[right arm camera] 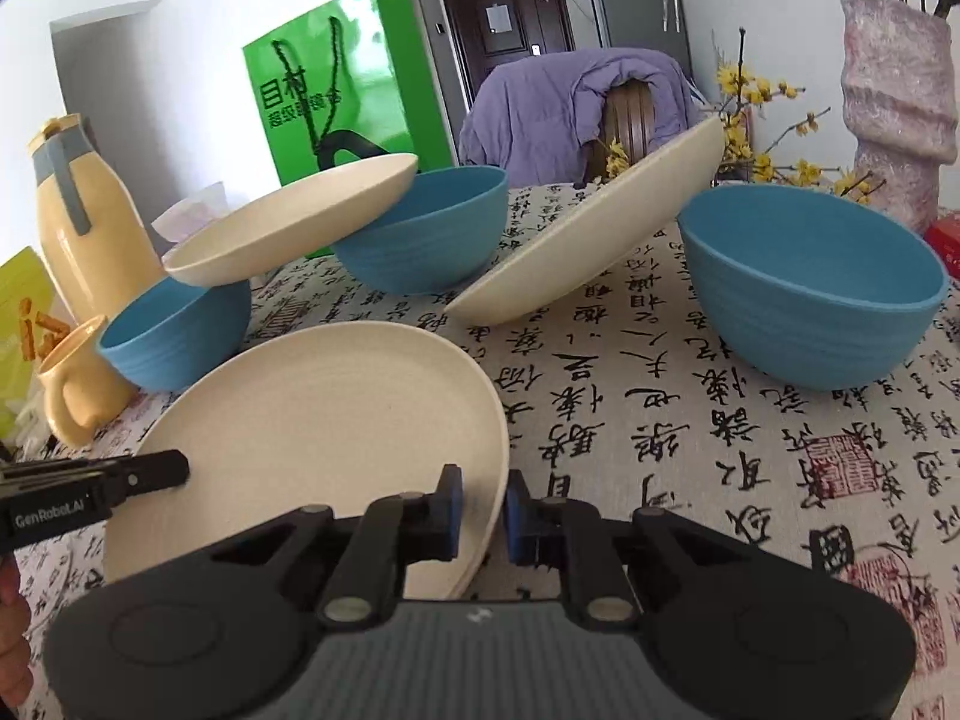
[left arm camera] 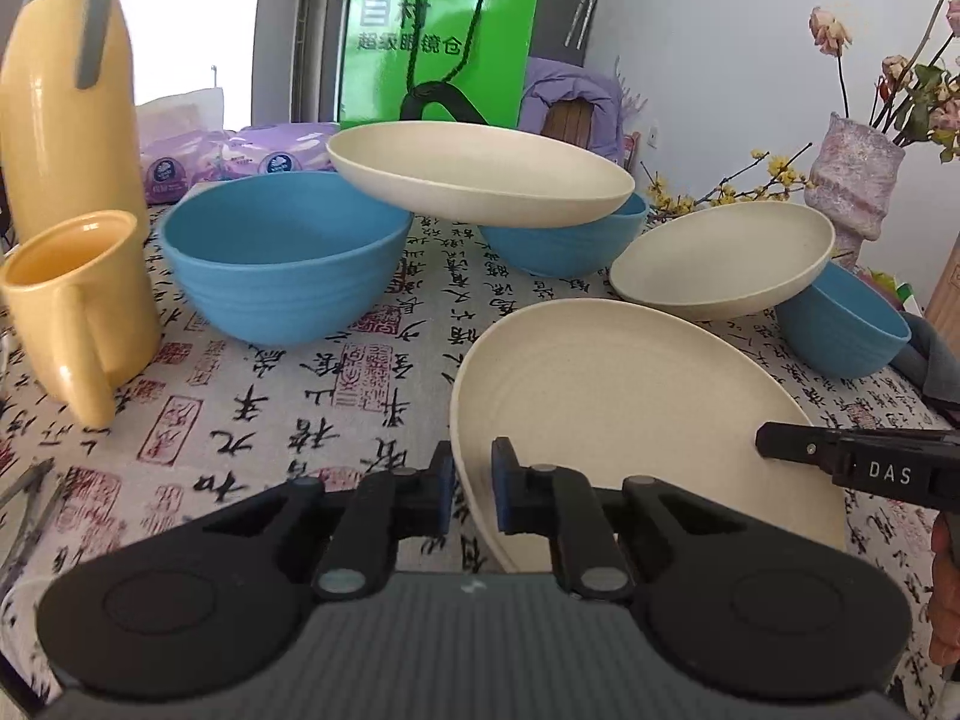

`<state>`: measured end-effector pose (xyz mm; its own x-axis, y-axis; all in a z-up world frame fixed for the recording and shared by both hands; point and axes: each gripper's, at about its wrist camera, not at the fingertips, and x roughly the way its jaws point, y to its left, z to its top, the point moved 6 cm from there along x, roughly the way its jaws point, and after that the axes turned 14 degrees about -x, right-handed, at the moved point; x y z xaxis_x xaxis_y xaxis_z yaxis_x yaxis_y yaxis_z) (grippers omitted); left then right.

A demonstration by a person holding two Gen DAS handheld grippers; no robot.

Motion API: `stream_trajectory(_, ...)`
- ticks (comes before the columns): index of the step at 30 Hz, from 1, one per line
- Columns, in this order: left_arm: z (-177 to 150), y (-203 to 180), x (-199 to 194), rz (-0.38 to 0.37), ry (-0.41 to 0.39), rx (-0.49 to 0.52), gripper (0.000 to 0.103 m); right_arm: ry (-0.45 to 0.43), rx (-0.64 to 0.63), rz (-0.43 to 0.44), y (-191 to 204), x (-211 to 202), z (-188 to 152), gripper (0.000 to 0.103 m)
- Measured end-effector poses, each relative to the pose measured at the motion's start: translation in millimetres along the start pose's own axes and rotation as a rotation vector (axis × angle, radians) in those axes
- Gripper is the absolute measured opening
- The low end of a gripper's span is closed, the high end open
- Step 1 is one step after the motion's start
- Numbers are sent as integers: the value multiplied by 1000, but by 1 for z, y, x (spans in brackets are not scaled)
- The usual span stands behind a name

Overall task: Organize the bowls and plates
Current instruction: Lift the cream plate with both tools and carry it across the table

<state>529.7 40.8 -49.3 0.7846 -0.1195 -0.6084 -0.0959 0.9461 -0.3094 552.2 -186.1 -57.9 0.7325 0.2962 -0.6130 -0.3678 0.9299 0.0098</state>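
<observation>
Plates and bowls crowd the surface (left arm camera: 288,420), and the nearest cream plate (left arm camera: 624,396) is gripped from both sides. Its left rim sits between the blue pads of the left hand-held gripper (left arm camera: 472,489), whose jaws are closed down onto the edge. Its right rim is pinched the same way by the right hand-held gripper (right arm camera: 485,507), jaws narrowed around it. Each tool reaches in low and nearly level, and each shows at the edge of the other's view.

Beyond that plate, to its left, stands a blue bowl (left arm camera: 282,258). A second cream plate (left arm camera: 480,180) bridges from that bowl's rim to a second blue bowl (left arm camera: 564,240) behind. To the right of the held plate, a third cream plate (left arm camera: 720,264) leans tilted, lower edge on the cloth, upper edge near a third blue bowl (left arm camera: 840,330).

Left of the held plate, past the first bowl, are a yellow mug (left arm camera: 72,300) and a yellow flask (left arm camera: 66,102). Behind everything stands a green bag (left arm camera: 438,36); far right, a pink vase (left arm camera: 846,180) with flowers.
</observation>
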Motion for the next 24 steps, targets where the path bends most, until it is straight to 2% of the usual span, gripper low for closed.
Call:
stream_trajectory(10,-50,2,-88,-20,-20,-60,13,-40,-32,-4,32,-86,-31,13)
stream_trajectory(20,-135,4,-178,-11,0,-129,13,-26,-120,16,66,-184,-100,13)
stream_trajectory(24,-151,2,-195,-10,-6,-116,13,-26,-128,23,73,-206,-120,13)
